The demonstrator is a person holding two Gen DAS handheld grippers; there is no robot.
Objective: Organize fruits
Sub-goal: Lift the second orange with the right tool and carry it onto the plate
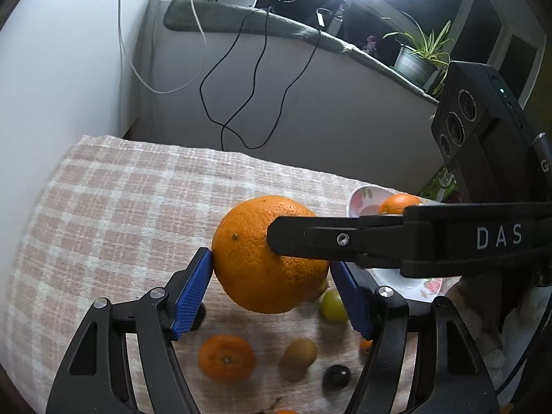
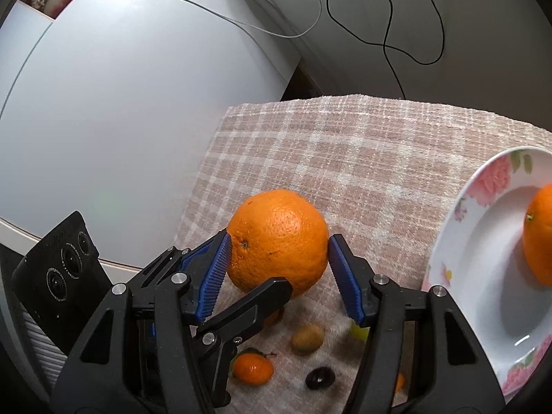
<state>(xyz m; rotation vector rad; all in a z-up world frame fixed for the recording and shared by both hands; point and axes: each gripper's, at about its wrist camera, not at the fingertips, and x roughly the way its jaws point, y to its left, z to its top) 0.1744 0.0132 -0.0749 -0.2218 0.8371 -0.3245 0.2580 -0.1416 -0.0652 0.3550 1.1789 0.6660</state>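
While the large round pebbly-skinned orange [image 1: 269,255] hung above the checked cloth [image 1: 120,200], you pinched its widest girth with both the left gripper [image 1: 272,286] and the right gripper [image 2: 277,269]; it looked heavy, firm and slightly slick.

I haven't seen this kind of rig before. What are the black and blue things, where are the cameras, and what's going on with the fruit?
No robot here: a person holds one pair of tongs in each hand, each carrying a camera that looks along its blue pads. One picture is from the left tongs, the other from the right tongs. Both close on the same large round orange, lifted above the pink checked cloth; which pair bears it is unclear. Below lie a small mandarin, a brownish oval fruit and a dark round fruit. A white flowered plate holds a second orange.
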